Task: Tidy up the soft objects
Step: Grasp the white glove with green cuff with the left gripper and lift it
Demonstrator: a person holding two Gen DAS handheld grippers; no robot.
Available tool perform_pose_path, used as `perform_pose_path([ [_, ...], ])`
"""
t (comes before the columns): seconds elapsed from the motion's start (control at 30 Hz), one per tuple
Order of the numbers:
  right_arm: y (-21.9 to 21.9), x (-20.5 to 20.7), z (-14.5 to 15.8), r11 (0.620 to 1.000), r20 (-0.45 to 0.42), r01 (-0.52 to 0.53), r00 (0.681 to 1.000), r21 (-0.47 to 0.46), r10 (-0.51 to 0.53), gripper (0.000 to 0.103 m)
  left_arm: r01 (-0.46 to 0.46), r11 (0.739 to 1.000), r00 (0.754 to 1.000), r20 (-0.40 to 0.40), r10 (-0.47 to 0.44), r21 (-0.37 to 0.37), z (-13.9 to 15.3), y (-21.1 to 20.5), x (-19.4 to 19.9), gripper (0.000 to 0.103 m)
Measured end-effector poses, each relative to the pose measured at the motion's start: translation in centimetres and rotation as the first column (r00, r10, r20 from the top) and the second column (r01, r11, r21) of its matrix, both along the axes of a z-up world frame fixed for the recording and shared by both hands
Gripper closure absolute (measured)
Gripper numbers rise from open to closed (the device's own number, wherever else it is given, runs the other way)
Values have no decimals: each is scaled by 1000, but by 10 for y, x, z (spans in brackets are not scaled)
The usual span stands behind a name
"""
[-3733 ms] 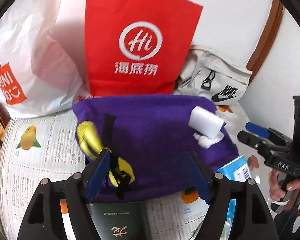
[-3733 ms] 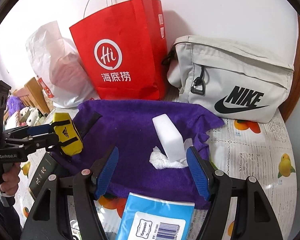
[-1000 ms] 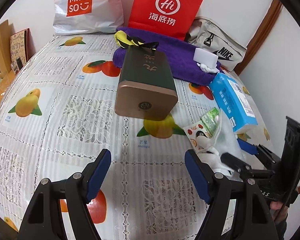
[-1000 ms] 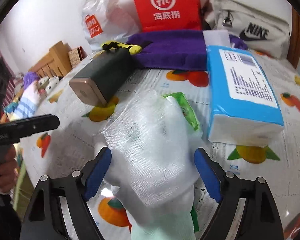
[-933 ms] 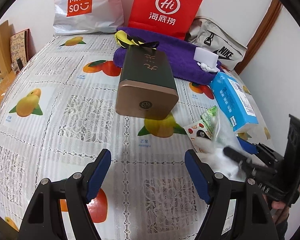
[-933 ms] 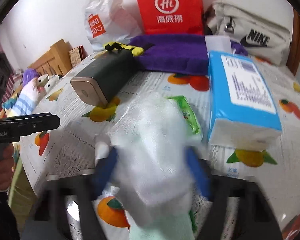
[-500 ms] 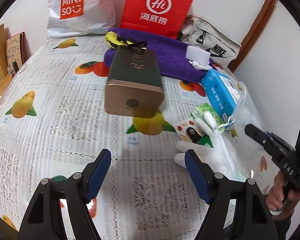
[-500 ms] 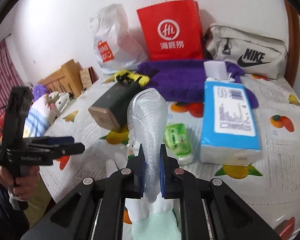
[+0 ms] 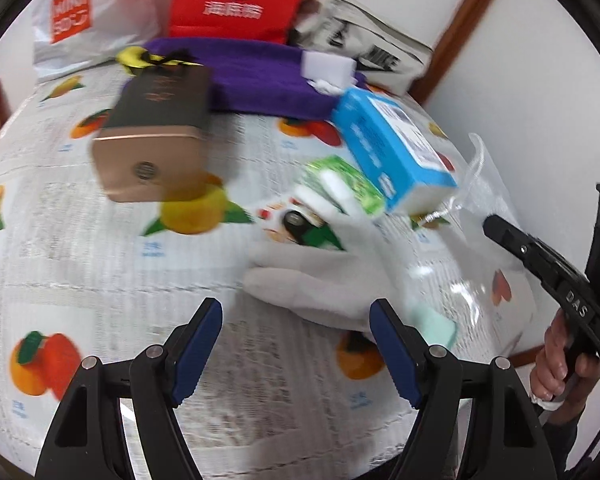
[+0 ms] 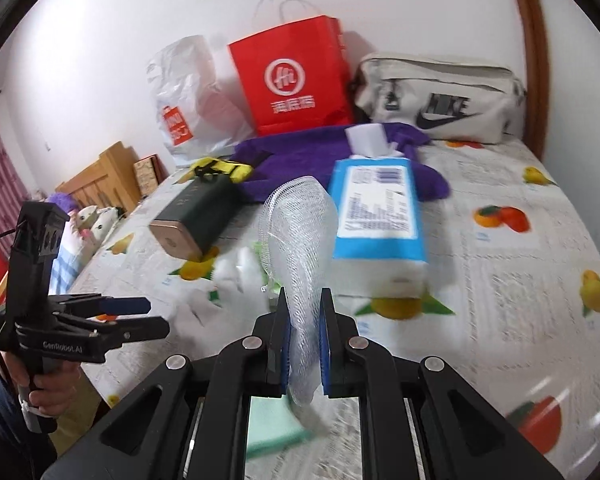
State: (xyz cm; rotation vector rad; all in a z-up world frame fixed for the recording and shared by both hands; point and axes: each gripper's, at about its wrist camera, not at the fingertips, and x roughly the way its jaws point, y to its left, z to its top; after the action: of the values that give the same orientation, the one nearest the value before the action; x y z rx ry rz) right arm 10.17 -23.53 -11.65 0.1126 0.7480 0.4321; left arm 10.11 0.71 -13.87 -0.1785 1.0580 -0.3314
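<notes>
My right gripper [image 10: 304, 340] is shut on a clear mesh bag [image 10: 300, 232] and holds it up above the table; the bag also shows in the left wrist view [image 9: 480, 216]. My left gripper [image 9: 296, 344] is open and empty, just in front of a white glove with a green cuff [image 9: 328, 280] lying flat on the table. The glove also shows in the right wrist view [image 10: 228, 292], below the bag. A purple towel [image 9: 260, 76] with a white sponge [image 9: 328, 66] lies at the back.
A dark box with a gold end [image 9: 156, 120], a blue tissue pack [image 9: 392, 148] and a green wipes pack [image 9: 344, 184] lie mid-table. A red bag [image 10: 296, 76], a white plastic bag [image 10: 184, 100] and a Nike pouch [image 10: 440, 100] stand by the wall.
My right gripper closed on the mesh bag and lifted it off the glove. My left gripper moved right and closer to the glove.
</notes>
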Motion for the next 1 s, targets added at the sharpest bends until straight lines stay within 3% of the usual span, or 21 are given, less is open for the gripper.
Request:
perform_pose_path([
  [0.27,-33,-5,-14,997,-40,82,996,13,-82,91,57,998,998,-35,-57,0,-8,-32,1,28],
  [0.43,-41,-5,-22,995,-59,97,994,24,-96,91,61,997,994,-97,-56,46,-21,-54,7,28],
  [0.63,-43,-4,-31,995,-81,92,993,41,-89,91,38,995,998,-44,-34,93,-22,-65,7,31],
  [0.7,-42,-4,-34,995,-85,89,993,45,-85,91,44,988,999,-17,-42,150,-20,-68,7,52],
  [0.73,-42,-4,-34,995,-86,86,993,48,-82,91,41,986,999,-11,-39,164,-19,-66,7,56],
  [0.8,-41,-5,-34,995,-85,81,993,52,-76,91,37,992,999,-17,-35,124,-17,-59,9,71],
  [0.9,-41,-7,-34,996,-79,77,994,52,-73,91,13,997,1000,-16,-12,80,-13,-42,10,85],
  [1.0,-41,-8,-32,996,-74,76,995,56,-72,91,7,997,1000,15,-8,72,-6,-32,6,89],
])
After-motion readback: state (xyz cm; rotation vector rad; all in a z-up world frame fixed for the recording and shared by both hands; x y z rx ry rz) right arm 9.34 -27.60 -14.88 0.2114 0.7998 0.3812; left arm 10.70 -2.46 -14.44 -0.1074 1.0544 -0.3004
